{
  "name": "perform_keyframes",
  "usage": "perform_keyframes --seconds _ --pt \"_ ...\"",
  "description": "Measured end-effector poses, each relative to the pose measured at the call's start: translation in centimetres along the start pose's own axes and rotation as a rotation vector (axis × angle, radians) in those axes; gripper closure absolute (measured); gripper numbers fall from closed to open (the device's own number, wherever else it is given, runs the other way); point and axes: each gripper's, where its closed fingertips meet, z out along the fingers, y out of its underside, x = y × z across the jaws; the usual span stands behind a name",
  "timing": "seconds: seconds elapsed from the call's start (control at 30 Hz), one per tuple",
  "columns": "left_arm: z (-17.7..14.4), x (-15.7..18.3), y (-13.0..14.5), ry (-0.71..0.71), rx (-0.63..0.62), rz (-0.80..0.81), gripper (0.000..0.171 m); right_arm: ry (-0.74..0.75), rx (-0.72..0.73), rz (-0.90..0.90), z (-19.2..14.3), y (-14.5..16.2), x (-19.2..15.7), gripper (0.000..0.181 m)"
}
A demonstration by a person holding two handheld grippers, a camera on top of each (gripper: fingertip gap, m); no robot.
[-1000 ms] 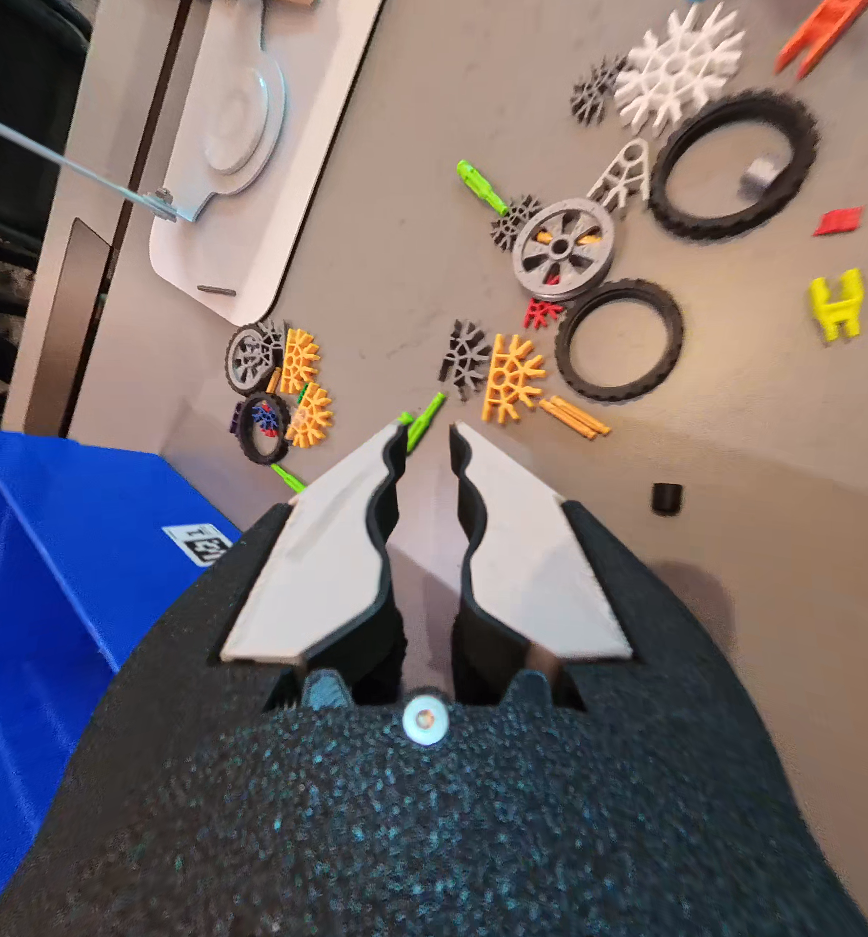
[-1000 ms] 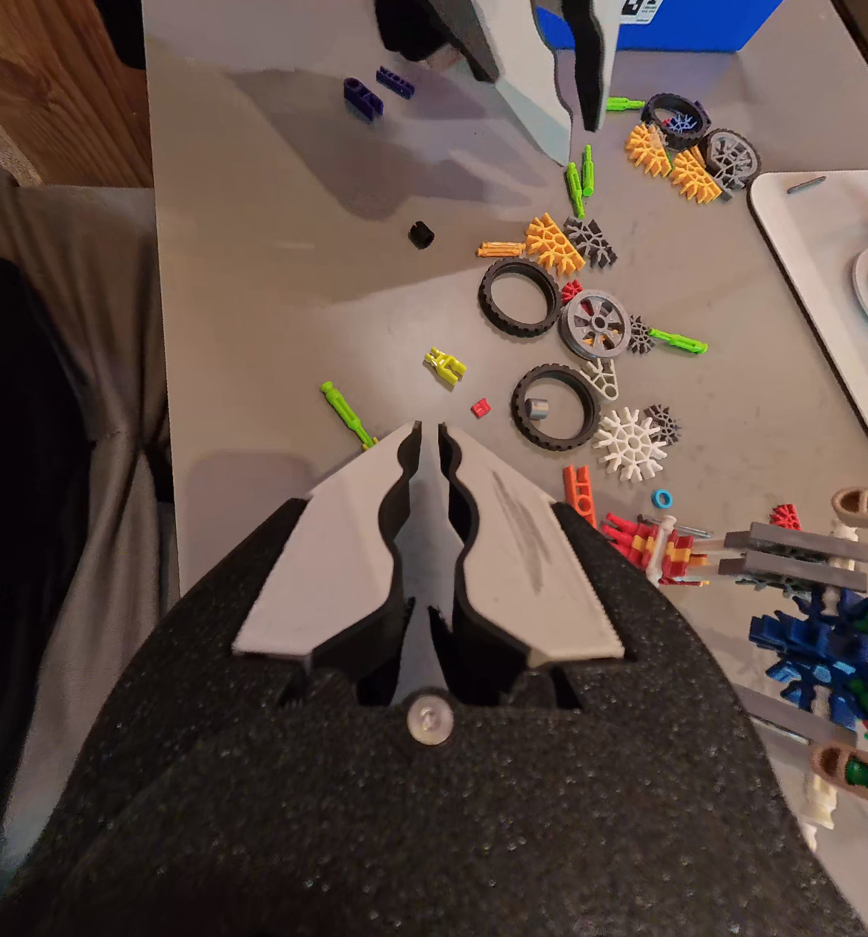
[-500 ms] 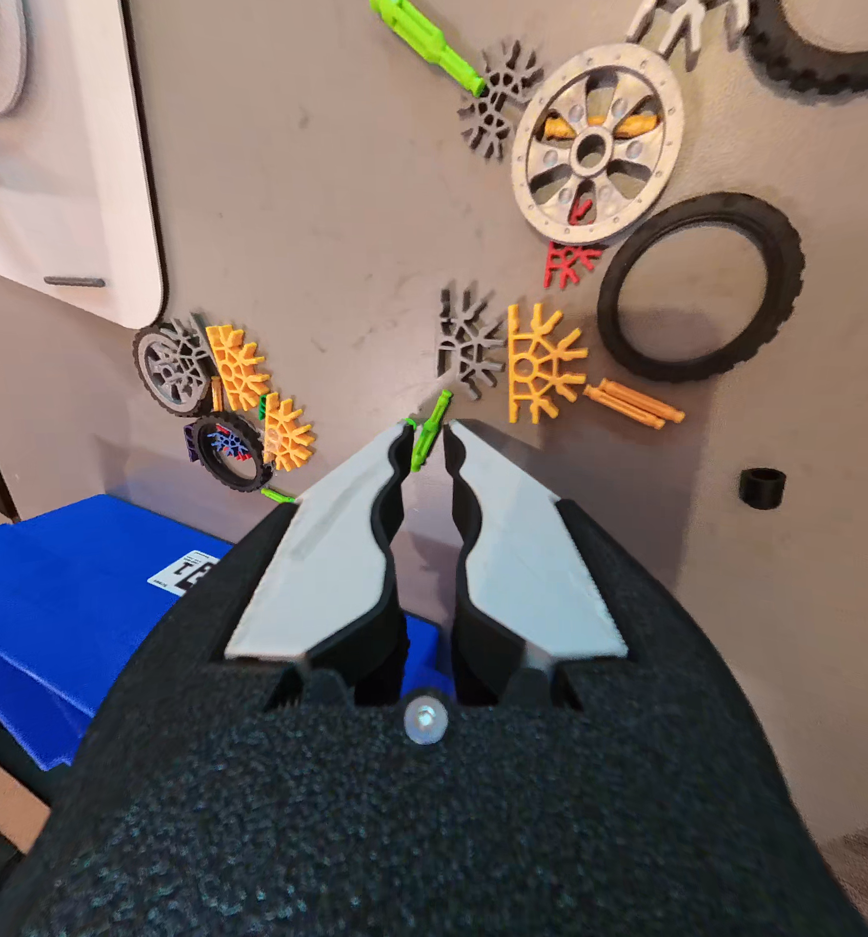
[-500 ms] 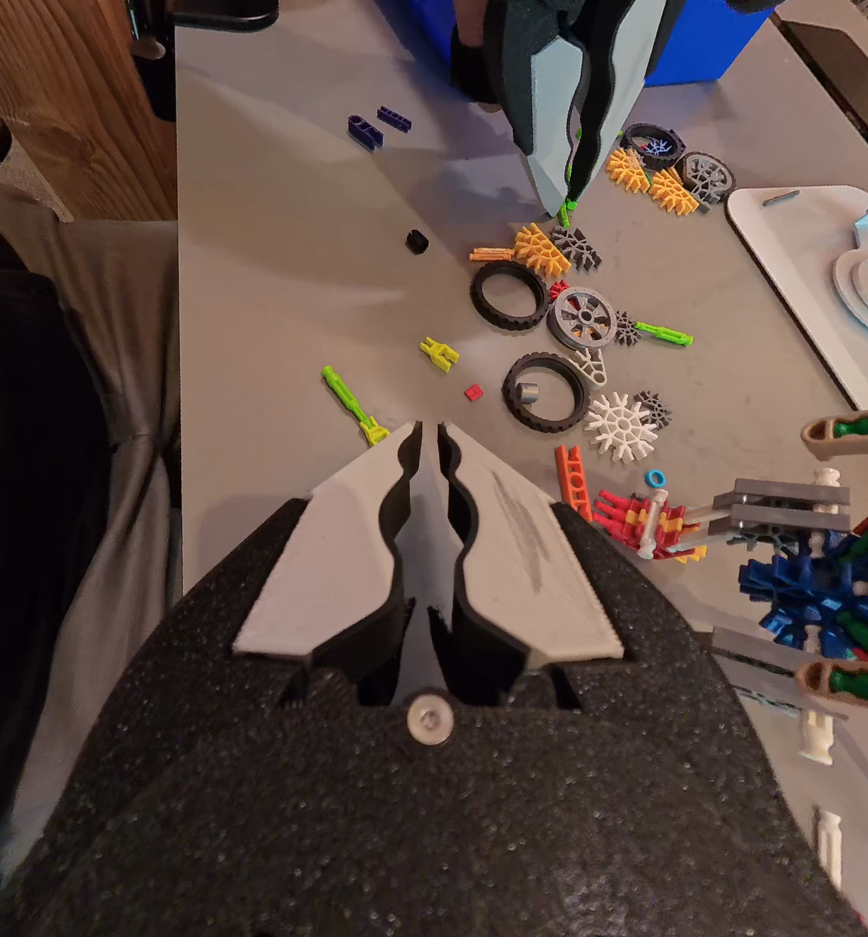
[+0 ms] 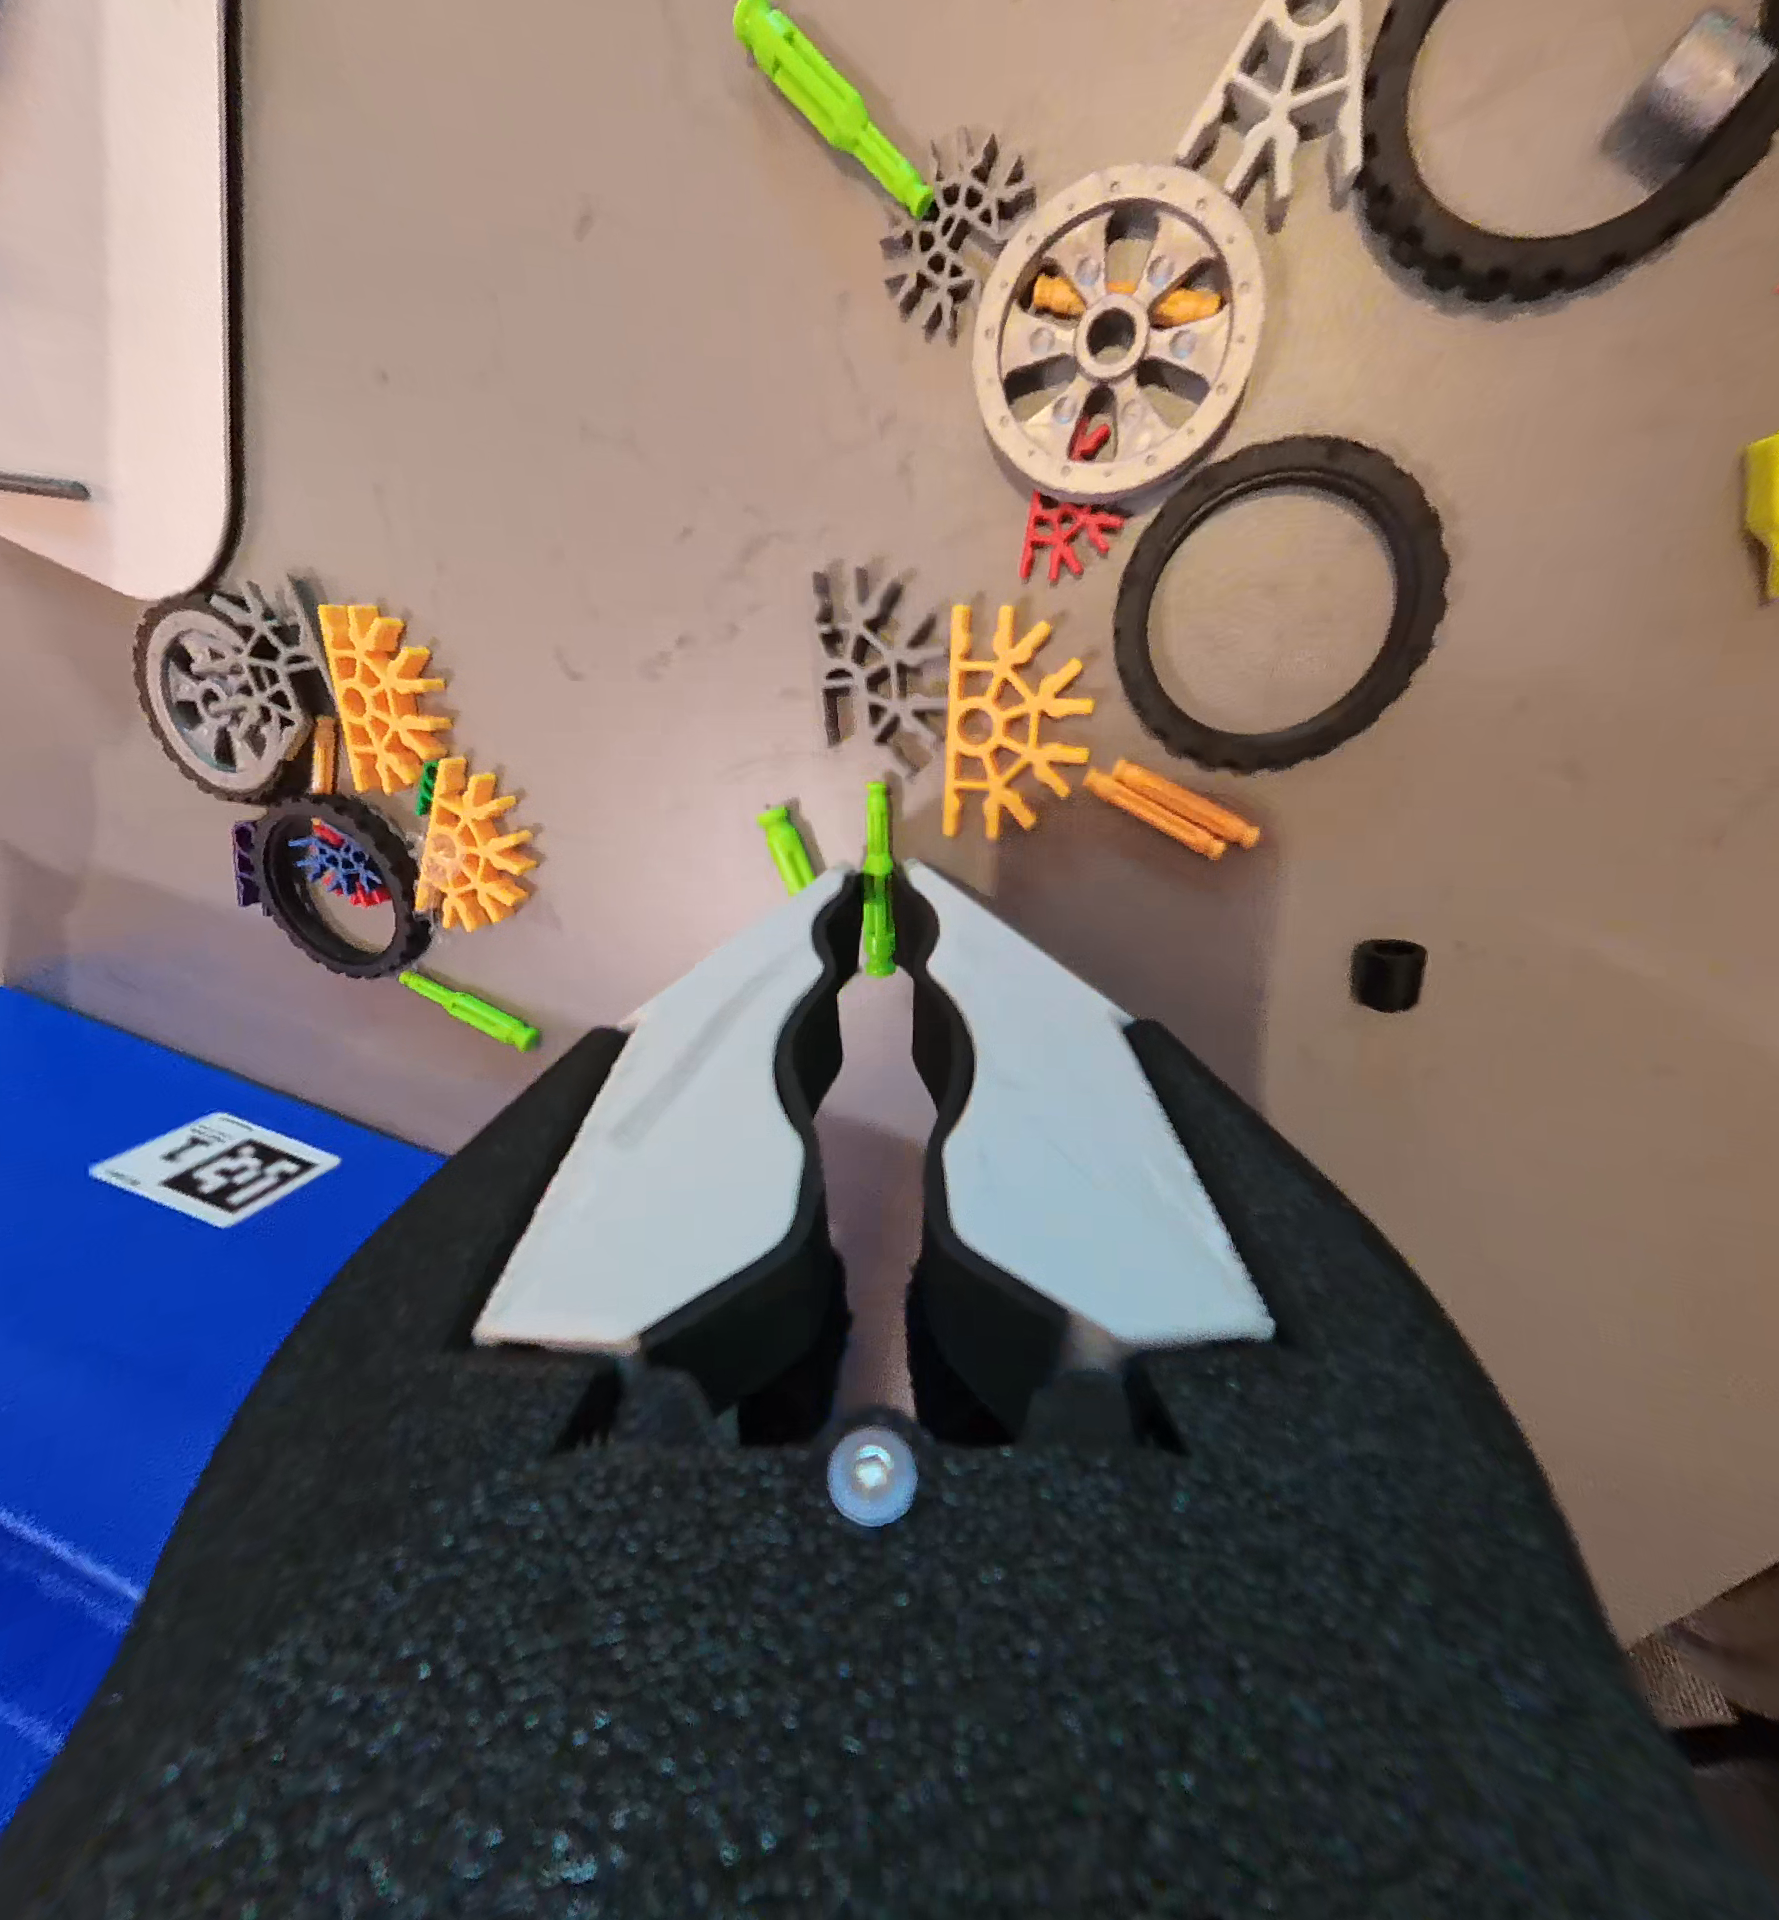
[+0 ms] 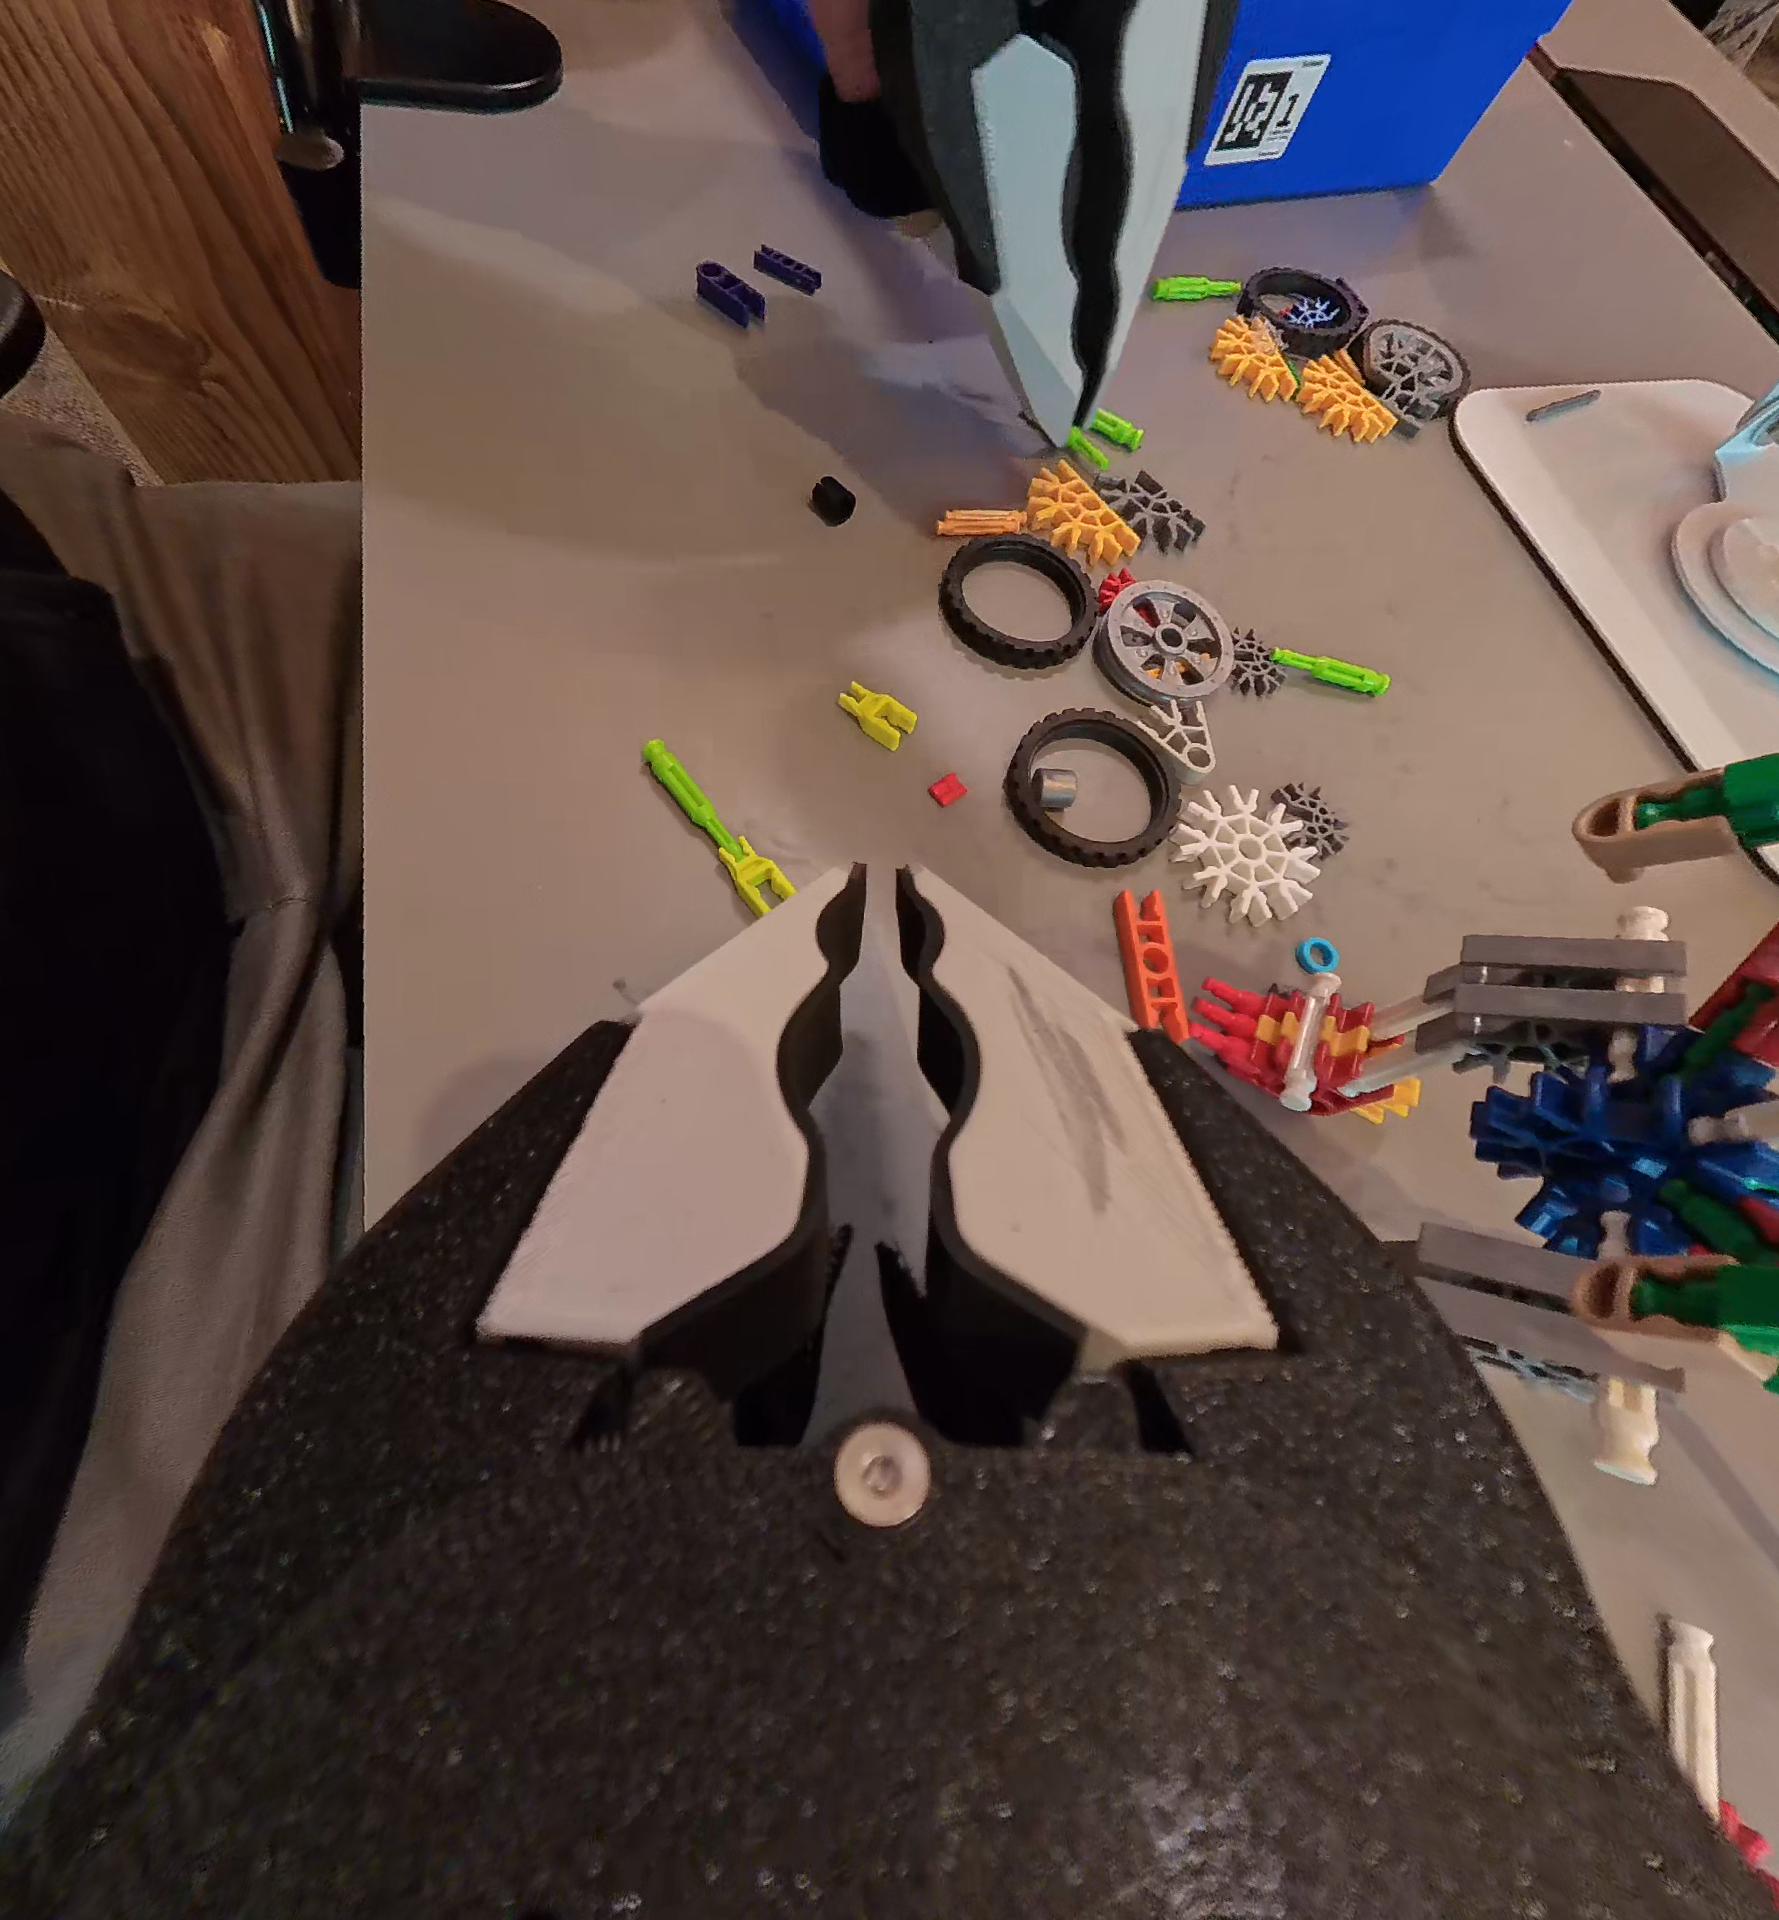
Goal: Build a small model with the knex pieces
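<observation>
**Between the left gripper's tips: a short green rod**

Down on the grey tabletop (image 5: 573, 343), the left gripper (image 5: 877, 896) has its tips pinched on a short green rod (image 5: 876, 902). The rod stands nearly along the line of the fingers, part of it poking out past the tips and part reaching back into the narrow slot between them. Whether it is already clear of the tabletop cannot be told; in the right wrist view the same gripper (image 6: 1061, 421) points steeply down with its tips at the surface and the rod (image 6: 1085, 449) at their very end.

A second green rod (image 5: 787, 848) lies just beside the left tip, and a third (image 5: 469, 1008) lies farther to the left, near a small black tyre (image 5: 339, 885) and two orange fan-shaped pieces (image 5: 382, 698). Ahead of the tips sit a grey snowflake-shaped piece (image 5: 872, 665), another orange fan piece (image 5: 1004, 722), a pair of orange rods (image 5: 1171, 808), a black tyre ring (image 5: 1280, 605) and a grey spoked wheel (image 5: 1119, 335). A blue bin (image 5: 85, 1299) stands at the lower left.

The right gripper (image 6: 879, 875) hovers well apart from all this, its jaws drawn narrow with only a slim gap and nothing between them. Nearest it is a green rod joined to a yellow clip (image 6: 713, 821), just off its left tip. A built model of blue, red and green pieces (image 6: 1633, 1132) stands to its right.

As the pictures show it, the rod is gripped and nothing more can be read.
</observation>
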Motion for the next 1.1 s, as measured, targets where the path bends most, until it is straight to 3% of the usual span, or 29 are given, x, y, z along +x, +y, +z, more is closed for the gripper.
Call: perform_keyframes --seconds 0.13,0.27,0.47,0.77,1.1 --pt "-2.5 1.6 -0.7 0.013 0.112 -0.049 0.169 0.004 -0.004 0.011 0.3 -0.3 0.1 0.177" --pt "-4.8 6.3 -2.3 0.117 0.223 -0.047 0.169 -0.015 -0.03 -0.017 1.9 -1.1 -0.1 0.174" --pt "-3.9 10.5 -3.1 0.18 0.23 -0.014 0.169 -0.065 -0.08 -0.02 4.9 -1.7 0.0 0.165" --pt "-2.9 11.3 -3.3 0.195 0.253 -0.012 0.169 -0.112 -0.18 -0.037 6.4 -0.5 -0.8 0.166" --pt "-3.7 10.9 -3.8 0.181 0.319 0.019 0.169 -0.084 -0.16 -0.029 6.0 -1.4 -0.8 0.166"
